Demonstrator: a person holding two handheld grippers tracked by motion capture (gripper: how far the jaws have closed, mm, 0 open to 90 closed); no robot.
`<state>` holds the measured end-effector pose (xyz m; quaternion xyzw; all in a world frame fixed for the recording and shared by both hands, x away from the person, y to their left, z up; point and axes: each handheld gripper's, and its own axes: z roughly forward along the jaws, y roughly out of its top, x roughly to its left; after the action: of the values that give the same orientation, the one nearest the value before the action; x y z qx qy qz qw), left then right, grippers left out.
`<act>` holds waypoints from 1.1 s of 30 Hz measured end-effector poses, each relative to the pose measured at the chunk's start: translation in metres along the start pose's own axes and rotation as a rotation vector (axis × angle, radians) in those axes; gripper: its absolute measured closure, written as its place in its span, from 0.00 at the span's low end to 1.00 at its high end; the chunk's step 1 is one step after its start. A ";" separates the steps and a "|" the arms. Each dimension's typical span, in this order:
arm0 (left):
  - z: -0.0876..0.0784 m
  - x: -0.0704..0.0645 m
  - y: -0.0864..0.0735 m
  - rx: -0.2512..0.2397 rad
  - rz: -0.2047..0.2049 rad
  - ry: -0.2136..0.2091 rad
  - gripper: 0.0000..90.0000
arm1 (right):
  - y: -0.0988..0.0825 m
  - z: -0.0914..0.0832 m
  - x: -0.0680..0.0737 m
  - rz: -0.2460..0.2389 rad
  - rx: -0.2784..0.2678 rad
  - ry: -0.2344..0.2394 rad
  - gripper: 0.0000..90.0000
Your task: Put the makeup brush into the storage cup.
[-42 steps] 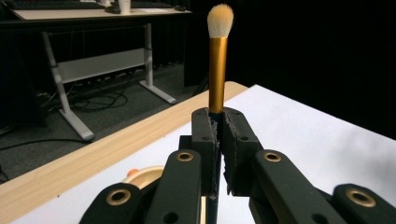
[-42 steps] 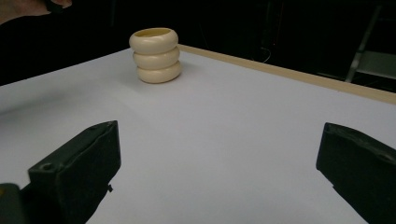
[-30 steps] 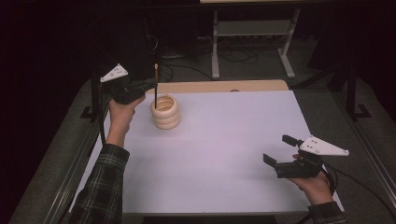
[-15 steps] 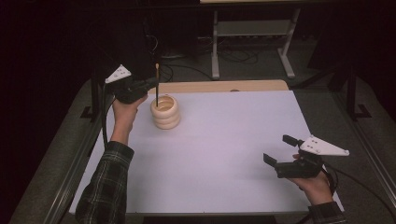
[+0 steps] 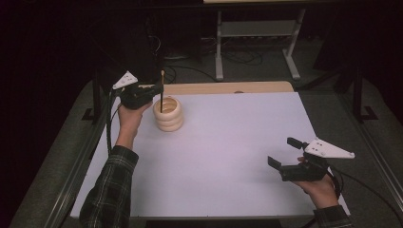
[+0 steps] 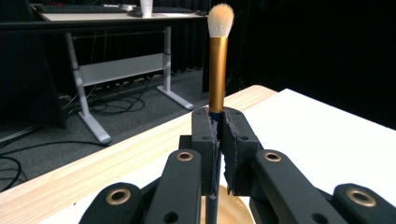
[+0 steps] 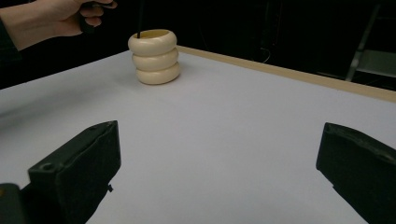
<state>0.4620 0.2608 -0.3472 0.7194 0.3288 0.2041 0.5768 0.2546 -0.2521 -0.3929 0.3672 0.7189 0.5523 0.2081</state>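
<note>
Two grippers: left gripper clamps upright makeup brush over ribbed holder; right gripper wide open, empty. No legible writing.

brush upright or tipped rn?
Upright. The brush stands vertical, bristles up, clamped in the left gripper, handle end inside the holder.

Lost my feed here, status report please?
Left gripper shut on makeup brush, bristles up, handle end in the cream ribbed holder. Right gripper open, idle over the table. Nothing in the way.
</note>
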 end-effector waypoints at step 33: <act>0.005 0.007 -0.021 0.054 -0.048 0.007 0.72 | 0.000 0.000 0.000 -0.006 -0.001 -0.001 0.00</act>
<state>0.4655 0.2649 -0.3696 0.7259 0.3531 0.1838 0.5609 0.2543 -0.2517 -0.3928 0.3652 0.7196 0.5518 0.2105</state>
